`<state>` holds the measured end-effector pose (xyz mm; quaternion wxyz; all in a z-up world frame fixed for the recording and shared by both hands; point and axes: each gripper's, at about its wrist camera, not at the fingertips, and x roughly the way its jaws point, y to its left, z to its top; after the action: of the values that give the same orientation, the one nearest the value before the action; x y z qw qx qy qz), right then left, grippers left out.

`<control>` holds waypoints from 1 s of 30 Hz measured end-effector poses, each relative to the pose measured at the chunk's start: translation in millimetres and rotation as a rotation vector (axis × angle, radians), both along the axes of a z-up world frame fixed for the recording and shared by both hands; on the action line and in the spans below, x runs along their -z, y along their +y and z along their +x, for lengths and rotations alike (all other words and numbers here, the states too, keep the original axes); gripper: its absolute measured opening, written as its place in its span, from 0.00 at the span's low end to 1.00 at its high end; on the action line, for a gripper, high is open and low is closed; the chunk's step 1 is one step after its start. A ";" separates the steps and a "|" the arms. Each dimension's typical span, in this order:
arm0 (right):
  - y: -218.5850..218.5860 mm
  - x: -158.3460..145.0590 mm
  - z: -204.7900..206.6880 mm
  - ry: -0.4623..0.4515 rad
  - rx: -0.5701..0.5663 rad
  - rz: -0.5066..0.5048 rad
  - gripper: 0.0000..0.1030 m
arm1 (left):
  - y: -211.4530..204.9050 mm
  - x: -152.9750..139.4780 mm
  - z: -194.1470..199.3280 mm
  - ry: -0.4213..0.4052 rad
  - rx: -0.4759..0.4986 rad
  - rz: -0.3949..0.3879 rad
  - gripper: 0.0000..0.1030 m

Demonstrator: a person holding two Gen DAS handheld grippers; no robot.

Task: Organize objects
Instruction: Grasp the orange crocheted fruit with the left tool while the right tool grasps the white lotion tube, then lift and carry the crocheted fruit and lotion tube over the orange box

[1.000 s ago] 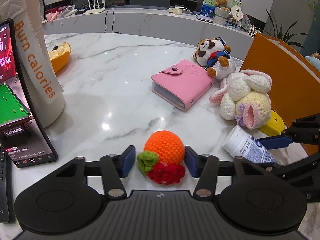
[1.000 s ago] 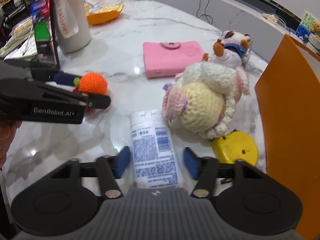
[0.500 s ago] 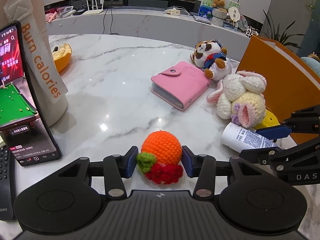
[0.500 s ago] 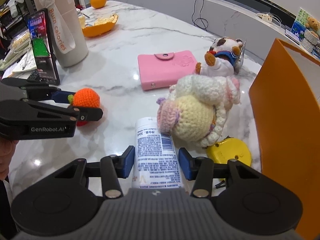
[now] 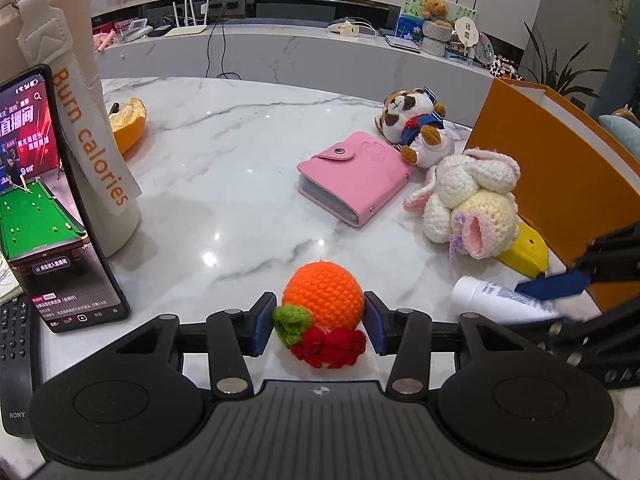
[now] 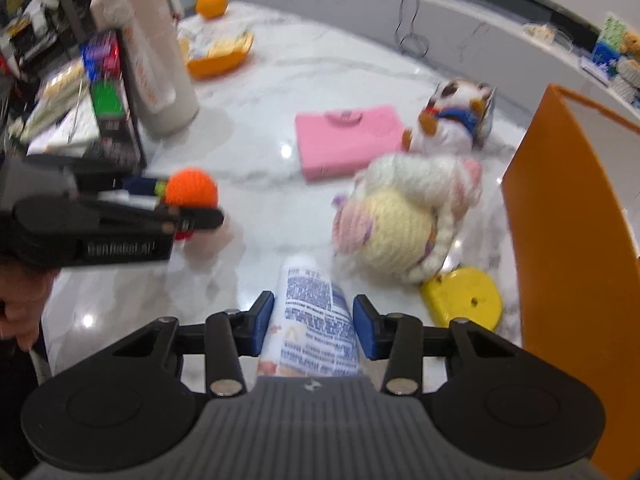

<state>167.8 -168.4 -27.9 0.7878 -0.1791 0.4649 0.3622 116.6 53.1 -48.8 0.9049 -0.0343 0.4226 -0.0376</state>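
Observation:
My left gripper (image 5: 320,322) is shut on a crocheted orange toy (image 5: 325,295) with a green leaf and red berries, low over the marble table (image 5: 240,200). My right gripper (image 6: 314,322) is shut on a white tube with blue print (image 6: 314,312), lifted off the table. In the right wrist view the left gripper (image 6: 176,204) shows at the left, holding the orange toy (image 6: 192,187). In the left wrist view the right gripper (image 5: 560,292) holds the tube (image 5: 492,300) at the right edge.
A pink card wallet (image 5: 354,176), a plush dog (image 5: 414,122) and a crocheted bunny (image 5: 472,208) lie mid-table, with a yellow tape measure (image 6: 464,298) beside the bunny. An orange box (image 6: 576,248) stands at the right. A phone (image 5: 36,208), a bottle (image 5: 92,128), a remote (image 5: 16,364) and orange peel (image 5: 128,122) occupy the left.
Both grippers have closed onto their objects: the left on the orange toy, the right on the tube. The right gripper has lifted the tube, and its view is now blurred.

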 end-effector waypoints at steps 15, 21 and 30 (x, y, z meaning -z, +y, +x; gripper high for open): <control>11.2 24.4 2.9 0.022 -0.021 -0.042 0.59 | 0.5 2.0 0.7 0.007 0.001 -0.003 0.53; 12.3 23.4 3.4 0.003 -0.032 -0.054 0.45 | 3.4 3.4 2.1 0.013 -0.006 -0.010 0.53; 6.3 7.6 4.4 -0.010 -0.004 -0.020 0.45 | -1.2 -7.8 0.2 -0.005 0.013 0.002 0.53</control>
<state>172.2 -162.1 -35.6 0.7877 -0.1896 0.4641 0.3581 116.8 51.9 -41.0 0.9057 -0.0307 0.4205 -0.0433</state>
